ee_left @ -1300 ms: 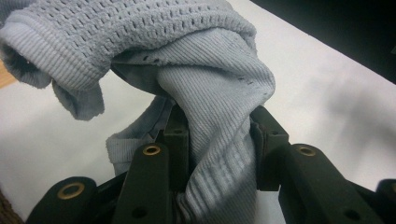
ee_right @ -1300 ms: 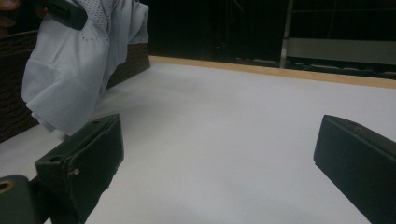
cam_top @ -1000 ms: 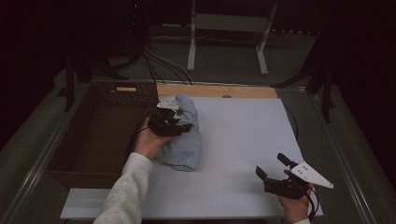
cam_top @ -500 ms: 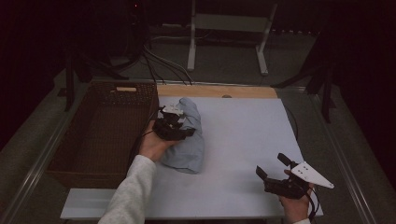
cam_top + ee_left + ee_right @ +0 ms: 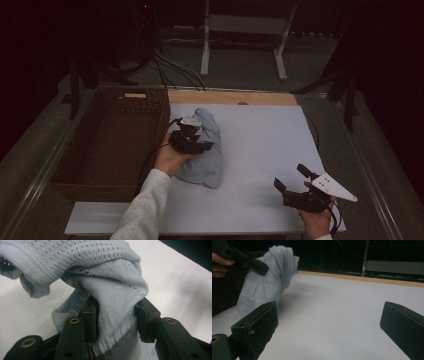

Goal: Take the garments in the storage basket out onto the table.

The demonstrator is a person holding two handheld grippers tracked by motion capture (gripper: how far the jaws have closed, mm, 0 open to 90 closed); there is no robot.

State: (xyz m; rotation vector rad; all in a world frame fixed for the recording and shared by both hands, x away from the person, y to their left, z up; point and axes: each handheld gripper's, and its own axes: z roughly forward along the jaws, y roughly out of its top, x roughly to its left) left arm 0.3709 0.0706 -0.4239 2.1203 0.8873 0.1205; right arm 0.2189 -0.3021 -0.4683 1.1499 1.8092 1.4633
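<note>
My left gripper (image 5: 192, 141) sits on the pale blue knitted garment (image 5: 204, 155), which lies bunched on the white desk (image 5: 260, 145) just beside the dark brown woven basket (image 5: 107, 145). In the left gripper view a fold of the knit (image 5: 117, 302) runs between my two black jaws; they have just been opening, and the cloth still touches both pads, though I cannot tell how firmly they press. My right gripper (image 5: 292, 180) rests near the desk's front right corner, well apart from the garment, its jaws spread wide with nothing between them.
</note>
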